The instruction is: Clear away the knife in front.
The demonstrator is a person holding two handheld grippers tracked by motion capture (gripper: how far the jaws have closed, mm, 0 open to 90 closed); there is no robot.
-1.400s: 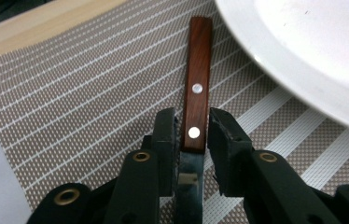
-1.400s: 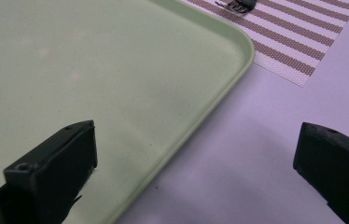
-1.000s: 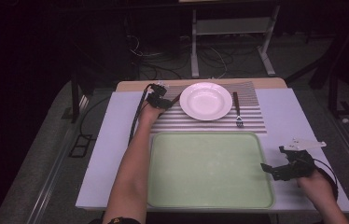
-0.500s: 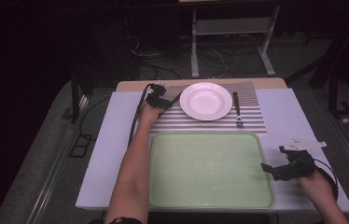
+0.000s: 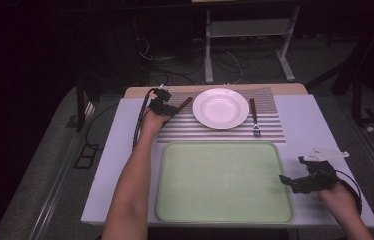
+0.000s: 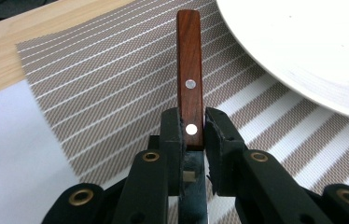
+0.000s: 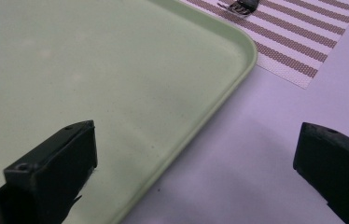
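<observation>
A knife with a red-brown wooden handle point(image 6: 189, 70) lies on the striped placemat point(image 6: 93, 84) just left of the white plate point(image 6: 303, 46). My left gripper point(image 6: 192, 130) is shut on the knife where handle meets blade. From above, the left gripper point(image 5: 162, 106) sits at the mat's far left corner, with the knife handle point(image 5: 185, 102) pointing toward the plate point(image 5: 220, 108). My right gripper point(image 5: 291, 183) stands open at the right rim of the bare green tray point(image 5: 225, 180). In its own view the right gripper point(image 7: 196, 140) straddles the tray's rim point(image 7: 238, 70), holding nothing.
A fork point(image 5: 255, 117) lies on the placemat point(image 5: 215, 134) right of the plate, and its tines point(image 7: 240, 5) show beyond the tray corner. A wooden strip point(image 5: 135, 91) borders the white table point(image 5: 305, 120) at the far edge. Beyond it is dark floor with cables.
</observation>
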